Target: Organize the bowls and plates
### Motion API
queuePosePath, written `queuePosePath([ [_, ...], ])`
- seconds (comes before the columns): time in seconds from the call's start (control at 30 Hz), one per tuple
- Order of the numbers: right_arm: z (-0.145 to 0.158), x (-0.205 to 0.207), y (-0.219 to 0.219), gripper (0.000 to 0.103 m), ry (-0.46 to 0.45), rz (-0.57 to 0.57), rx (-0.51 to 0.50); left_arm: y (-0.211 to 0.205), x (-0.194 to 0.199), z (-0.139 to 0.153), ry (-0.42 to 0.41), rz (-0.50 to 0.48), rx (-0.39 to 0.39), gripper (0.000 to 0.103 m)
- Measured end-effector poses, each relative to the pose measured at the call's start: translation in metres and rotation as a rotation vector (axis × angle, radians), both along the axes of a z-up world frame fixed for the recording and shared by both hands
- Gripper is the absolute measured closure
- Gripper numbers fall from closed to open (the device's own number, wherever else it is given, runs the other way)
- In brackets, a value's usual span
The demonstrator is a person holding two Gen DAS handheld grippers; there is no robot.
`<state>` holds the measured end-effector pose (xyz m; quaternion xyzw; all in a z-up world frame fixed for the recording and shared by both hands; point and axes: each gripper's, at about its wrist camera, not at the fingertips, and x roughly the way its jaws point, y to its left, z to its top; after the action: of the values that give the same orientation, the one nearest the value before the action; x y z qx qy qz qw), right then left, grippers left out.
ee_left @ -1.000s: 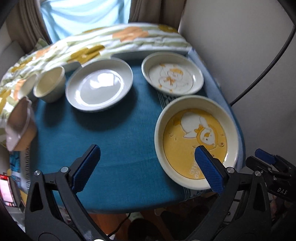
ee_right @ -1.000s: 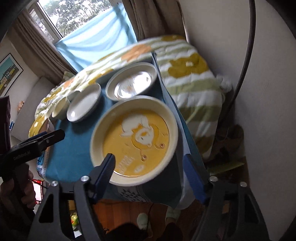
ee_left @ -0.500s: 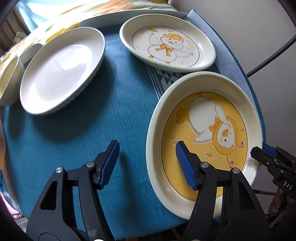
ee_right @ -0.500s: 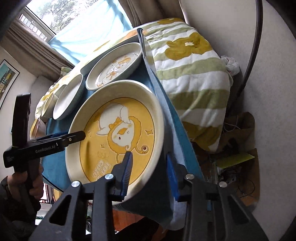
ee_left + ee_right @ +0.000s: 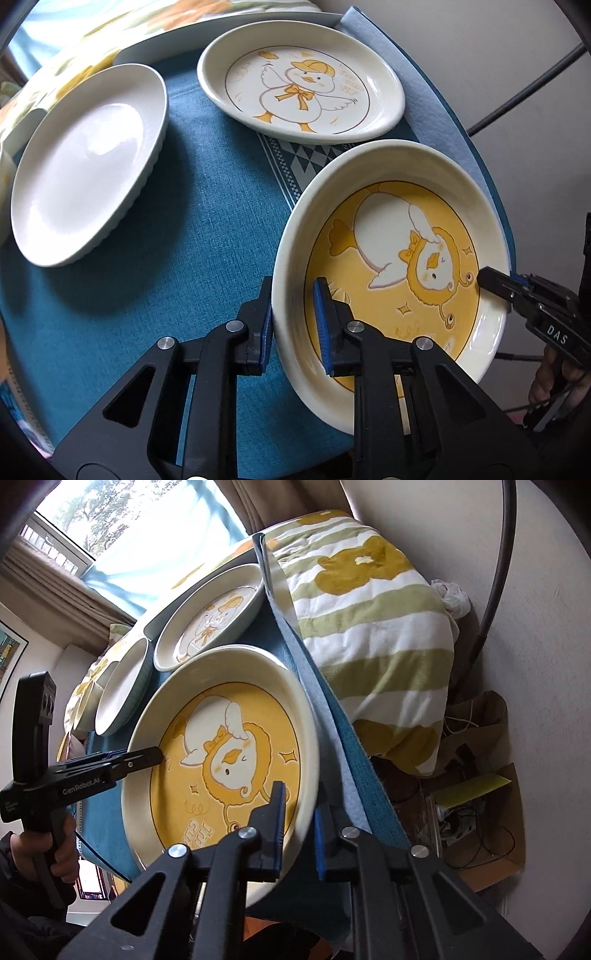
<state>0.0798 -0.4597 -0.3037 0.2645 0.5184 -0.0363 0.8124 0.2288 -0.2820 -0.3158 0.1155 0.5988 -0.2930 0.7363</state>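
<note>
Yellow plate (image 5: 399, 258) rim clamped between both claws.

Daylight pours through the window (image 5: 110, 528) ahead, curtains (image 5: 55, 579) beside it, a pale wall (image 5: 535, 664) to the right.

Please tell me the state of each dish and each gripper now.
Yellow duck dish: on the blue cloth, gripped on both sides.
Left gripper: shut on its rim.
Right gripper: shut on its rim.
White duck plate: flat, empty.
Plain white plate: flat, empty.
</note>
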Motion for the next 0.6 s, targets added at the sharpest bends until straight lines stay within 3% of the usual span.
queuePosePath([
  [0.13,0.001,0.003,0.001,0.09,0.016,0.003,-0.02,-0.012,-0.009,0.003,-0.06,-0.048,0.045,0.086],
  [0.37,0.009,0.009,0.003,0.09,0.003,0.036,-0.077,-0.012,-0.022,0.011,-0.04,-0.013,0.007,0.086],
  [0.6,0.01,0.013,0.003,0.09,-0.01,0.079,-0.07,0.018,-0.032,0.022,-0.042,0.024,-0.038,0.086],
])
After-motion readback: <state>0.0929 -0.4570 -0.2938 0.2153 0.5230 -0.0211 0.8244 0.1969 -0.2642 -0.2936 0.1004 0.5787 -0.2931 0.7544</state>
